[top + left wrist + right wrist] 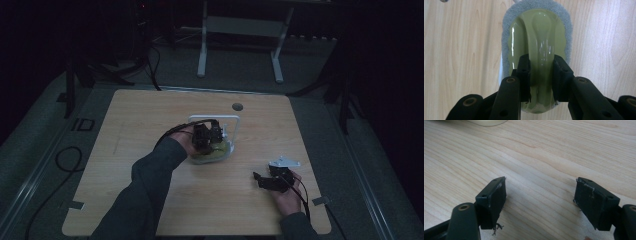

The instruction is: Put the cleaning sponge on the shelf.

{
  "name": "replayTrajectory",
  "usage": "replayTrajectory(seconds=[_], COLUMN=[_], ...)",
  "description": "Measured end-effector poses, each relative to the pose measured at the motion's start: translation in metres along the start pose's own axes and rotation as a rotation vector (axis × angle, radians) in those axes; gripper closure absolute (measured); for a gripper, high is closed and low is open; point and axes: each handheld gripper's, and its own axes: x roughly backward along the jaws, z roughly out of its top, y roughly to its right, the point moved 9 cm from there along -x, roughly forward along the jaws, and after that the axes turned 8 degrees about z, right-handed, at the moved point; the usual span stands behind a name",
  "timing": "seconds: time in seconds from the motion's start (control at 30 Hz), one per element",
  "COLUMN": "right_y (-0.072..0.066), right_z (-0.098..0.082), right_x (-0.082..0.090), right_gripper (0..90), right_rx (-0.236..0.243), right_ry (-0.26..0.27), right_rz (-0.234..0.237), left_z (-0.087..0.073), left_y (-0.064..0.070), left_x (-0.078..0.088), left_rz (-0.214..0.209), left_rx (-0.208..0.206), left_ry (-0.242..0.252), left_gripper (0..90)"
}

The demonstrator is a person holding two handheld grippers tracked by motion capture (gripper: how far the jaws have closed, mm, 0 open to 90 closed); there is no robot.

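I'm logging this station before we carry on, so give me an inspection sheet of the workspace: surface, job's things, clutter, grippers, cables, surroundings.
Surface: light wooden table, with a round grommet hole near the far edge.
Job's things: olive-green scrubber with a raised handle and a grey pad around its rim, lying on the table; a white frame stands just behind it.
Clutter: nothing seen.
Grippers: left gripper has its fingers closed on the scrubber's handle; right gripper is open over bare wood, apart from the scrubber.
Cables: one cable trails from the left gripper, another from the right; a dark loop lies on the floor at left.
Surroundings: dim room, grey floor, a white stand beyond the table.
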Motion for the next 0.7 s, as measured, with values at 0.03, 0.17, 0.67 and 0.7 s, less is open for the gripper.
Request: replayTrajectory(seconds=[0.03,0.17,0.67,0.7], right_y=[0.0000,-0.0001,0.0000,-0.0001], right_z=[0.0000,0.0000,0.0000,0.0000], right_x=[0.0000,0.0000,0.0000,0.0000], right_gripper=[25.0,25.0,25.0,25.0], right_rx=[0.000,-0.001,0.000,0.000], right_ry=[0.000,0.000,0.000,0.000], right_rz=[0.001,0.000,0.001,0.000], left_z=[0.0005,0.0022,0.0024,0.0024], left_y=[-0.0011,-0.0031,-0.0097,-0.0102], left_x=[0.0004,0.0020,-0.0049,-0.0057], left_rz=[0.005,0.007,0.045,0.048], left_rx=[-0.002,0.000,-0.027,-0.031], left_ry=[0.001,0.012,-0.001,-0.006], left_gripper=[71.5,71.5,71.5,71.5])
